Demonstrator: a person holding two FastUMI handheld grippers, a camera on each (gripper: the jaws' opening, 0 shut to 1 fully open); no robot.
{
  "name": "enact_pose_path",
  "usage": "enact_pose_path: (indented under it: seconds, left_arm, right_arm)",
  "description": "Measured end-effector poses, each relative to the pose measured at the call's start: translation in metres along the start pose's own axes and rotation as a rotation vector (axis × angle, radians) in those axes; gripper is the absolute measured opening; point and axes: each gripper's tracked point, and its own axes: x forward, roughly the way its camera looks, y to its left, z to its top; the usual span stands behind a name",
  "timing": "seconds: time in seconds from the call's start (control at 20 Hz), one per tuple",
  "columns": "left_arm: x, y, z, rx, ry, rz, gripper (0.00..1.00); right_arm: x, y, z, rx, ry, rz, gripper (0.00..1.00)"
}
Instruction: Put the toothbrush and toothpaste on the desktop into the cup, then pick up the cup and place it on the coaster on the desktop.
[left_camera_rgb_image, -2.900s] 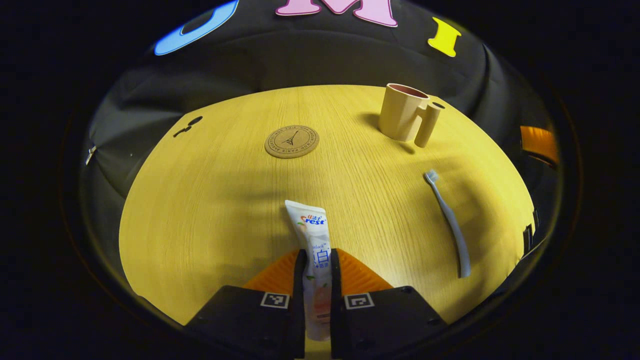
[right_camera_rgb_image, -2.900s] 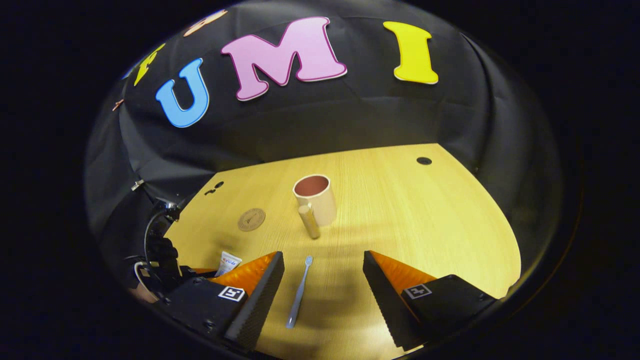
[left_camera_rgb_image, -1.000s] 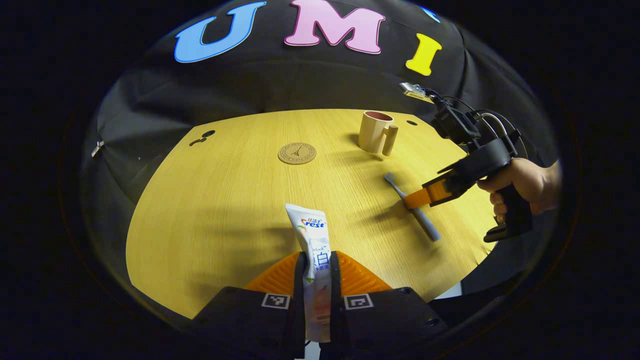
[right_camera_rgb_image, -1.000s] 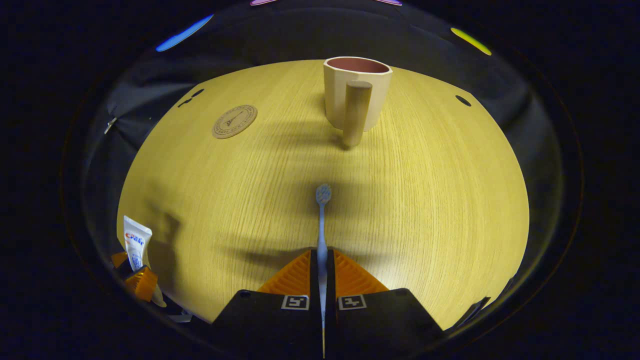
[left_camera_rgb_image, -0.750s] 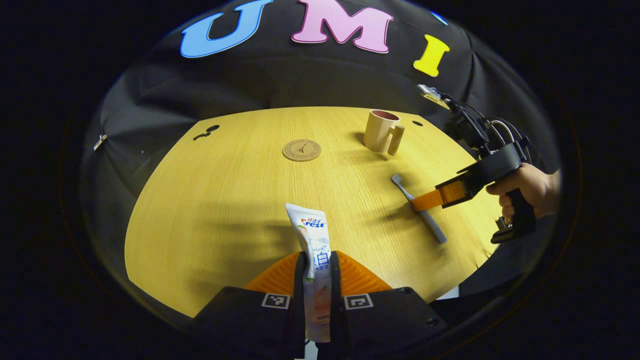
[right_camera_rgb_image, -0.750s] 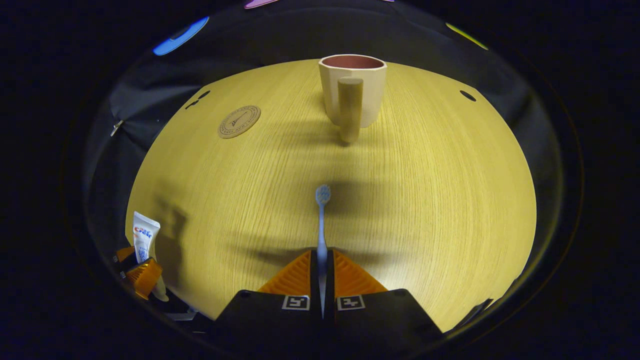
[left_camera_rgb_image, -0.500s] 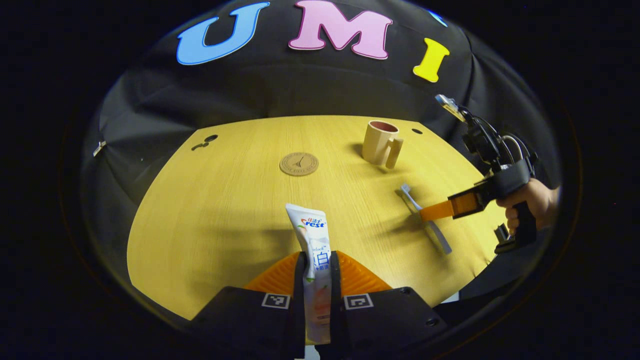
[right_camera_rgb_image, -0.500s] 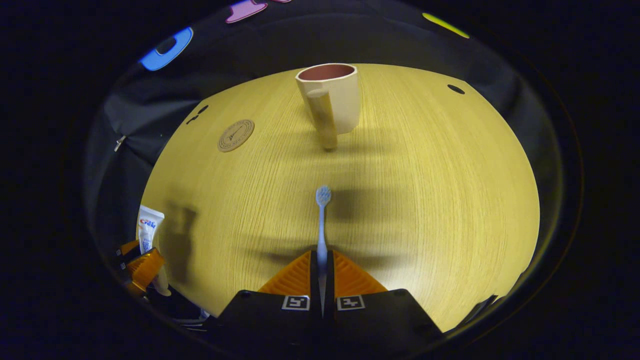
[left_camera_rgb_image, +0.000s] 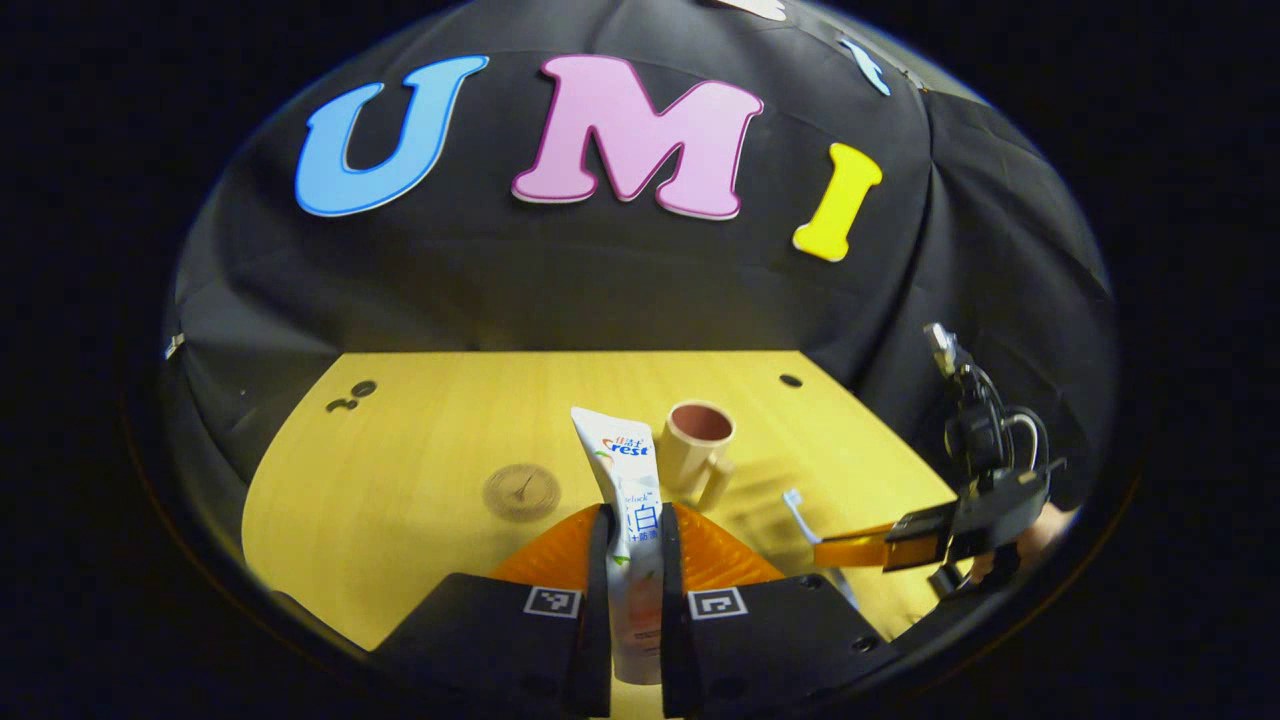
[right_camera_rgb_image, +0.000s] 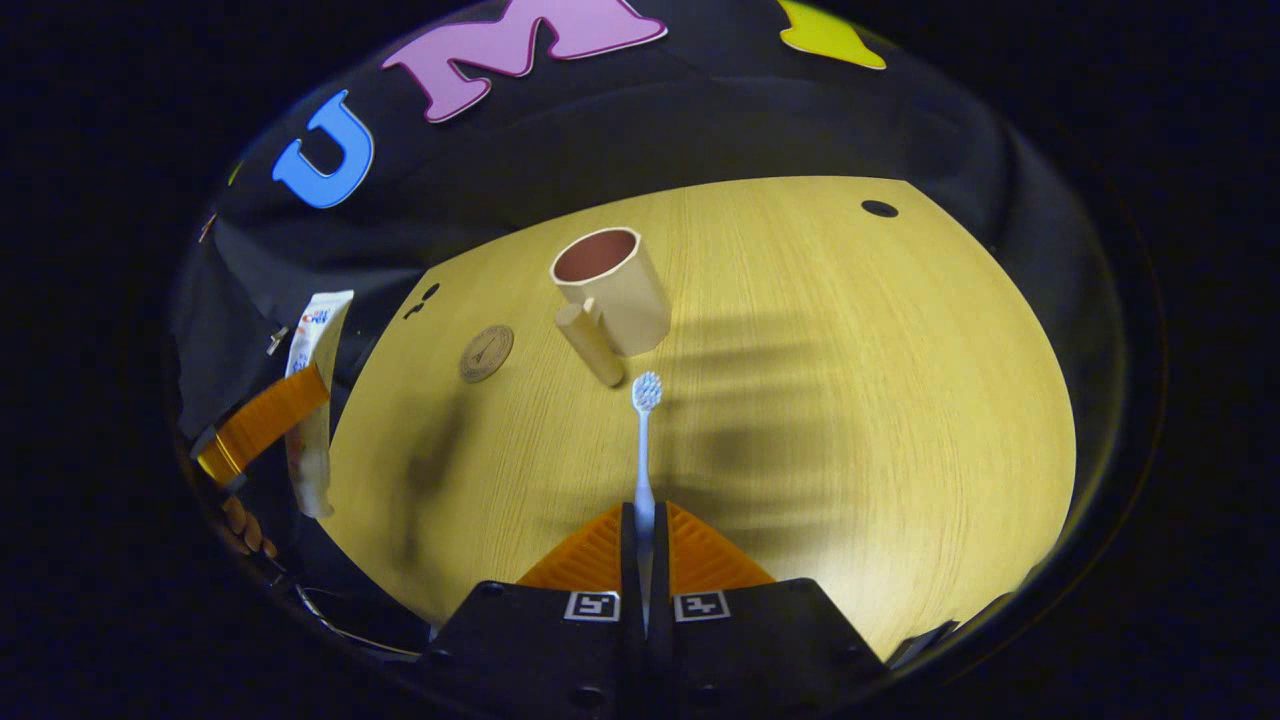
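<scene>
In the left gripper view, the coaster lies on the desktop at left. The left gripper is clenched on the toothpaste, the tube standing up between its fingers. Just right of the tube stands the cup. Farther right, the right gripper is closed on the toothbrush, bristle end poking past its tips, above the desktop and near the cup
</scene>
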Motion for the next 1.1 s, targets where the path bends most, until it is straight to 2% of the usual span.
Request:
enact_pose_path:
  seconds: [0.15,0.25,0.45,0.6,0.65,0.7,0.8,1.1]
  left_arm:
    - [0.035,-0.016,0.049,0.011,-0.083,-0.046,0.25]
    - [0.058,-0.026,0.075,0.007,-0.138,-0.076,0.24]
    - [0.105,-0.041,0.104,0.019,-0.234,-0.147,0.24]
    - [0.145,-0.045,0.110,-0.010,-0.279,-0.186,0.24]
    - [0.158,-0.045,0.111,-0.030,-0.293,-0.195,0.29]
    - [0.171,-0.045,0.109,-0.047,-0.304,-0.203,0.24]
    - [0.195,-0.045,0.103,-0.080,-0.323,-0.220,0.25]
    - [0.227,-0.038,0.073,-0.046,-0.381,-0.222,0.25]
  right_arm:
    - [-0.006,-0.007,0.012,0.050,-0.017,0.043,0.05]
    - [-0.006,-0.014,0.021,0.064,-0.032,0.041,0.05]
    - [0.005,-0.033,0.026,0.108,-0.013,0.050,0.05]
    - [0.013,-0.041,0.027,0.109,-0.008,0.059,0.05]
    - [0.014,-0.041,0.029,0.114,-0.014,0.069,0.05]
    - [0.015,-0.040,0.032,0.114,-0.028,0.077,0.05]
    - [0.018,-0.039,0.034,0.115,-0.052,0.091,0.05]
    - [0.039,-0.040,0.037,0.156,-0.075,0.131,0.05]
